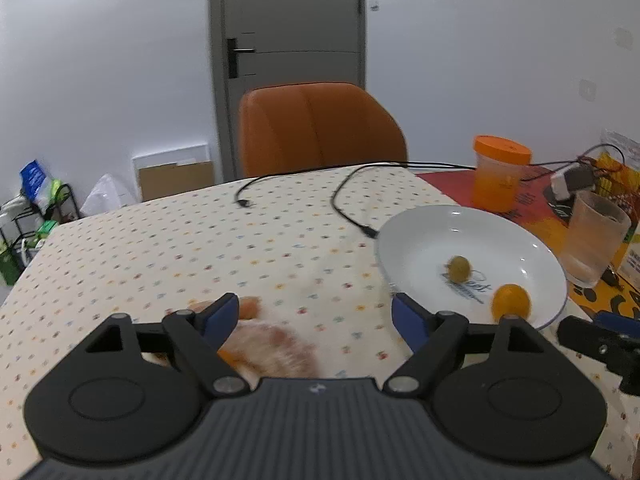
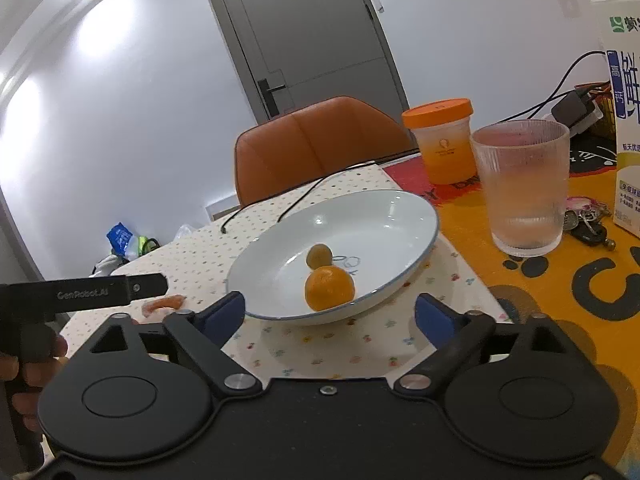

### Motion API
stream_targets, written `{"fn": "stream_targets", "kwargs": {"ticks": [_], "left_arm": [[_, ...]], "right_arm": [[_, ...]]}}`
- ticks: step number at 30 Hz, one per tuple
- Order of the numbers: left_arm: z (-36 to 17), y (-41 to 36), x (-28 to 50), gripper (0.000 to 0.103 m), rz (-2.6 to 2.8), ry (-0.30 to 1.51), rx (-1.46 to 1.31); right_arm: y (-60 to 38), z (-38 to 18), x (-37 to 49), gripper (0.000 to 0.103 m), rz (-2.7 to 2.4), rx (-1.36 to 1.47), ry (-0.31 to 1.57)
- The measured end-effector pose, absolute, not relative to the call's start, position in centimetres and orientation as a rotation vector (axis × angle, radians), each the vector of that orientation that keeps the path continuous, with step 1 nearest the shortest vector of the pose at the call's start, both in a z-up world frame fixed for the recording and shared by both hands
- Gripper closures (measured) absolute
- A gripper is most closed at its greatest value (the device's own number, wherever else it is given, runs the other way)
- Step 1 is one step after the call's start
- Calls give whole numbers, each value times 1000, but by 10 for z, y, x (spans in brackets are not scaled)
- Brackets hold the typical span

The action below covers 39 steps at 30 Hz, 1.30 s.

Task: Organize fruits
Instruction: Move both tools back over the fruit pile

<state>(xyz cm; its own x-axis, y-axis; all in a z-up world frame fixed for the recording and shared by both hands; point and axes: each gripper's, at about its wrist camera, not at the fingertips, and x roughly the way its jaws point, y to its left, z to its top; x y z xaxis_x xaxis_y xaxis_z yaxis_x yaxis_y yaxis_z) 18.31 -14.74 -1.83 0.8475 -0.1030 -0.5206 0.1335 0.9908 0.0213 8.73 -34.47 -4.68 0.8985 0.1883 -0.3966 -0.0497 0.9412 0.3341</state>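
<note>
Blurred orange-pink fruit pieces (image 1: 256, 332), count unclear, lie on the desk (image 1: 160, 248) by the left gripper (image 1: 316, 312), released. At three o'clock, one plate (image 2: 400, 216) holds two round fruits: one green (image 2: 319, 255), one orange (image 2: 329, 288). The right gripper (image 2: 330, 312) gapes empty.

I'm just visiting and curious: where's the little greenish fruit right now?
The greenish fruit lies in the white plate, near its middle, just behind the orange fruit; the ribbed glass stands to the plate's right.
</note>
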Motion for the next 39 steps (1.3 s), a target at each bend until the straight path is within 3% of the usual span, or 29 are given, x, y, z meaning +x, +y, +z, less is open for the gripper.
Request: {"fn": "stream_targets", "kwargs": {"ticks": [8,39], "left_arm": [[-12,-108,161,15,-62,531,21],[-6,-3,109,15,82,518,-122]], "right_arm": [[-326,-39,80,0,133,306,437],[-255,-22,77,0,248,191,500]]}}
